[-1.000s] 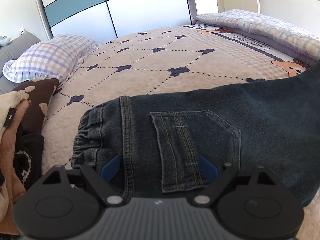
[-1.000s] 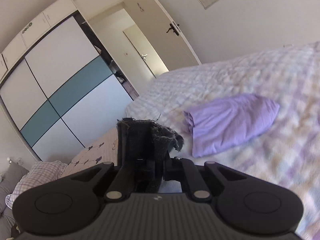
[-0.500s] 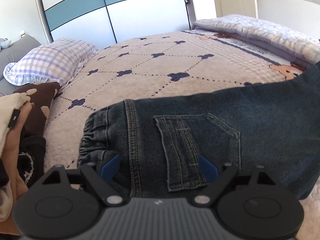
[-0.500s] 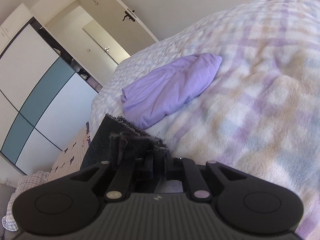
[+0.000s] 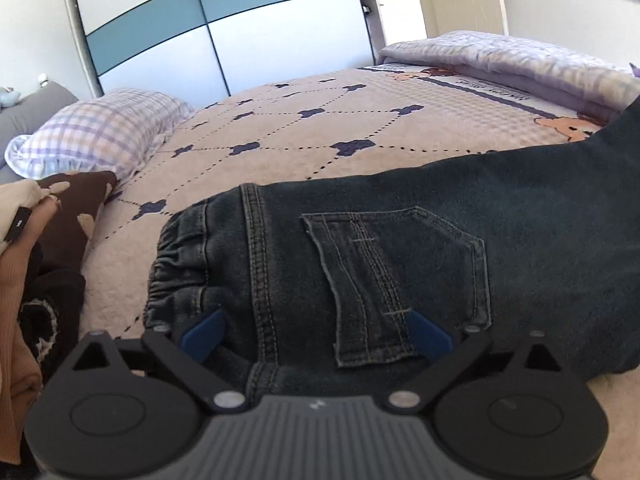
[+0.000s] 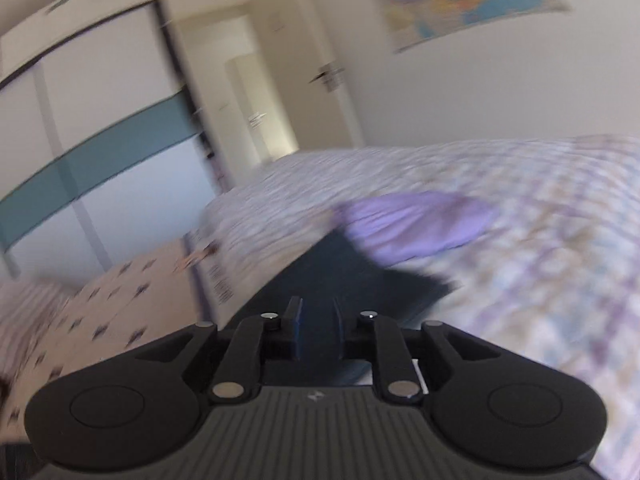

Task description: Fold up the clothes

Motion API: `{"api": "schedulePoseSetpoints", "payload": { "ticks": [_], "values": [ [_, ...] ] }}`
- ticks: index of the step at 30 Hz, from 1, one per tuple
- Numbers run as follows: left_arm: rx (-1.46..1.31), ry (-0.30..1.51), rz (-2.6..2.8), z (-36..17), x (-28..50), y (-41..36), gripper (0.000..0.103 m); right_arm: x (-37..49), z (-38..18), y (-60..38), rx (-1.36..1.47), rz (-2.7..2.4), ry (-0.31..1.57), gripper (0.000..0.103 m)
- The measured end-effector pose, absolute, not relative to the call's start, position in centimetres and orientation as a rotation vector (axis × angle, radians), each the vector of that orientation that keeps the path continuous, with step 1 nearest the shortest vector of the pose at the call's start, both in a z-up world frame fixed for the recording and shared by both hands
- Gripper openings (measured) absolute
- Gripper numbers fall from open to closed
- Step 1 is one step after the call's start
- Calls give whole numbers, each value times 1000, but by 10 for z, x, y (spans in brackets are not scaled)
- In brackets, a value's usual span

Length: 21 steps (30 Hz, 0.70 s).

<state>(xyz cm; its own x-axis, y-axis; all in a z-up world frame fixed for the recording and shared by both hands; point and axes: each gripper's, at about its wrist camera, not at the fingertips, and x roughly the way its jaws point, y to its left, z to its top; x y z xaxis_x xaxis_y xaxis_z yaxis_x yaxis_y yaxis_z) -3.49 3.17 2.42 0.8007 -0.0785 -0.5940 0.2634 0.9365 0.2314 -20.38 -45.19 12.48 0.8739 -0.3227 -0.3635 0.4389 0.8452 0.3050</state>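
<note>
Dark blue jeans (image 5: 400, 240) lie flat on the bed in the left wrist view, back pocket up and elastic waistband to the left. My left gripper (image 5: 316, 336) sits low over the waist end. Its jaws are opening wide, one blue pad at each side of the pocket area, and the denim lies between them unpinched. The right wrist view is blurred. There my right gripper (image 6: 316, 332) is opening, with a narrow gap between its pads. The jeans' leg end (image 6: 352, 276) lies just ahead of and under the fingers, on the plaid quilt (image 6: 540, 280).
A folded purple garment (image 6: 412, 224) lies on the quilt just beyond the leg end. A pile of brown, cream and black clothes (image 5: 48, 240) sits at the left, with a checked pillow (image 5: 96, 128) behind. The pink bedspread (image 5: 320, 128) stretches to the wardrobe (image 5: 240, 20).
My right gripper swung across, levelled out and parted its jaws. The frayed hem it pinched now lies on the quilt. The left gripper's pads spread a little wider and the hand hardly moved.
</note>
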Motion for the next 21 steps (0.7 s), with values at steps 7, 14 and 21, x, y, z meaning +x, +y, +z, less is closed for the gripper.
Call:
{"api": "schedulePoseSetpoints", "payload": {
  "ticks": [7,14,21],
  "values": [
    [284,628,-199,31,-38,39,98,-123,69,-274,101,97,611,25],
    [218,624,-206,35,-66,48,97,-110,21,-247,115,160,724,26],
    [71,585,-176,47,-88,80,97,-100,27,-265,203,170,793,20]
  ]
}}
